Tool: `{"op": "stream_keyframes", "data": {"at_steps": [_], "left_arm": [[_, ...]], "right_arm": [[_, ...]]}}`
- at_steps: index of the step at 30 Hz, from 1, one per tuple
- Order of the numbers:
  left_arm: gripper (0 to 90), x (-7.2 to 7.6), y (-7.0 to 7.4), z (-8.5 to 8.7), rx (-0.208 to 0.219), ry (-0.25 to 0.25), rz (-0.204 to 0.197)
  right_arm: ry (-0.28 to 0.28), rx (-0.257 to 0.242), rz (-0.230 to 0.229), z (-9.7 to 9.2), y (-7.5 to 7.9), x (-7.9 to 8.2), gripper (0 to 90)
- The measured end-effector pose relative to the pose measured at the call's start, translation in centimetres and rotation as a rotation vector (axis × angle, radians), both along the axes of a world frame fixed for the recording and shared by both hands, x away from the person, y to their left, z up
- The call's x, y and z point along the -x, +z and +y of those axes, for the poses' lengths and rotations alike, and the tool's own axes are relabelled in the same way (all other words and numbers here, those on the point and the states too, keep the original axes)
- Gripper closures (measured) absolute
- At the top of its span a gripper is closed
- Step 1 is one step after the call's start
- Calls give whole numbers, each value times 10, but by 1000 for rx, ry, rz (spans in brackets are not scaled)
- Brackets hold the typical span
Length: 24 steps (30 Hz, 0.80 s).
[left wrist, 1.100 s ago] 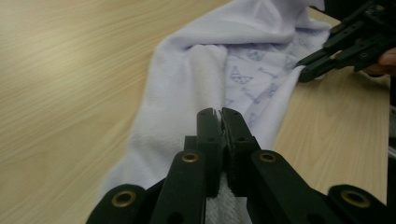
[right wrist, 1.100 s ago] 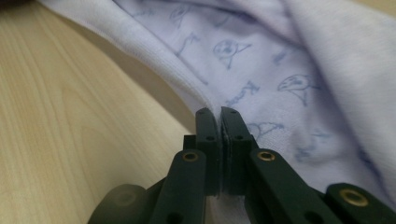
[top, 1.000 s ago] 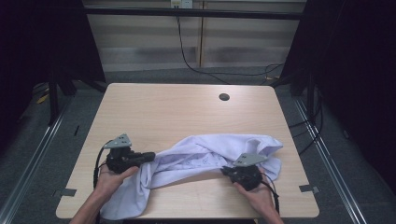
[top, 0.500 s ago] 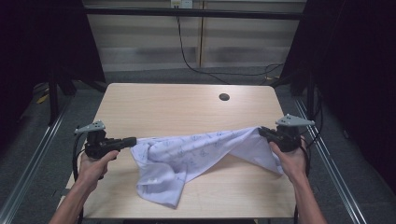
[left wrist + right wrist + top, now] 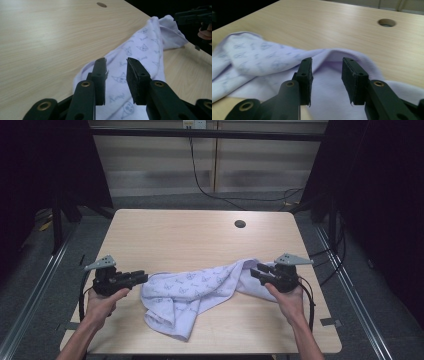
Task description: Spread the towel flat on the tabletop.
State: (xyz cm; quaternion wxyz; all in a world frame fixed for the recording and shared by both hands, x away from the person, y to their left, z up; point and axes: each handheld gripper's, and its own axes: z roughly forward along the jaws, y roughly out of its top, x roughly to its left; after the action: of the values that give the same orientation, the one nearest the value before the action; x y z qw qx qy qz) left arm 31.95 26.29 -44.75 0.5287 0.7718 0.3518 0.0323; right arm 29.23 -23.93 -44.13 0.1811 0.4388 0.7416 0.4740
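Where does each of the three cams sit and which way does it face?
High view: fixed above the person's side, looking forward and down on the table; both forearms, left gripper, right gripper.
Left gripper view: rides the left gripper, looking along its open jaws over the printed cloth toward the right gripper.
Right gripper view: rides the right gripper, open jaws above the cloth, facing the table hole.
Shared: cloth, hole.

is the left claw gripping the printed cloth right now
No, the left claw stands open, a clear gap between its pads above the printed cloth.
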Motion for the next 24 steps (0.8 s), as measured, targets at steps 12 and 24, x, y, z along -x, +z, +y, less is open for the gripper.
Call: {"op": "stream_keyframes", "data": {"at_steps": [12,24], "left_arm": [[618,36,-30,-50,-141,-191,44],[448,47,-50,-77,-282,-246,15]], "right_arm": [[286,-40,100,73,-36,24,658],[425,64,149,141,-67,21,658]]}}
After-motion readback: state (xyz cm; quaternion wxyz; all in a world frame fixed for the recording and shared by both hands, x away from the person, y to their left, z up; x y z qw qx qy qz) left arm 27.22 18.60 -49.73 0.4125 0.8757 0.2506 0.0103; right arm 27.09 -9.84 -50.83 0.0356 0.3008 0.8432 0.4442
